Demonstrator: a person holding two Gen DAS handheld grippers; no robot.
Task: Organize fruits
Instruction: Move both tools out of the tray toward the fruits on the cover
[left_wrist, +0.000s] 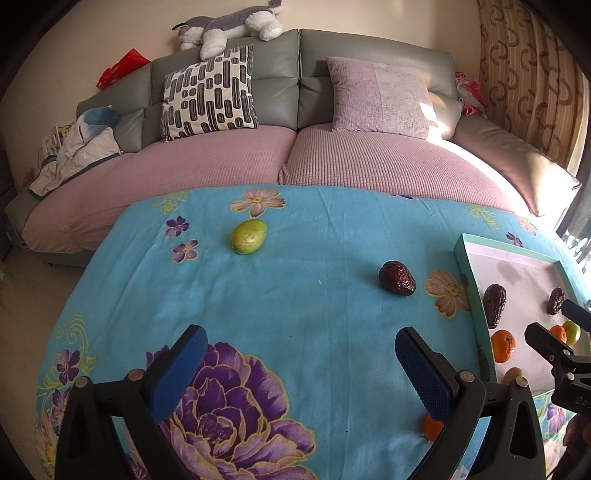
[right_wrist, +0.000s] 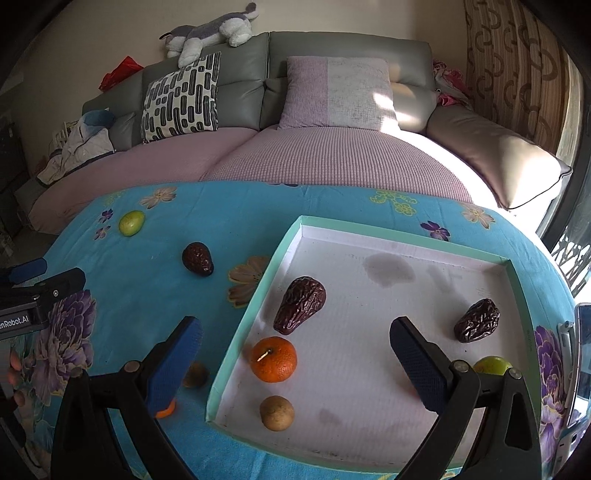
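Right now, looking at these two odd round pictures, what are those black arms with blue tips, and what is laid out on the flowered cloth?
There is no robot here: a person holds a pair of tongs in each hand, and a wide-angle camera on each looks forward along its two fingers. One picture comes from the left tongs, the other from the right tongs. Both stand open and hold nothing.

Below them is a blue flowered cloth in front of a grey sofa. A shallow white tray with a green rim holds two dark wrinkled fruits, an orange tangerine, a brown round fruit and a green one partly hidden behind a finger.

A green oval fruit and another dark wrinkled fruit lie on the cloth, outside the tray.
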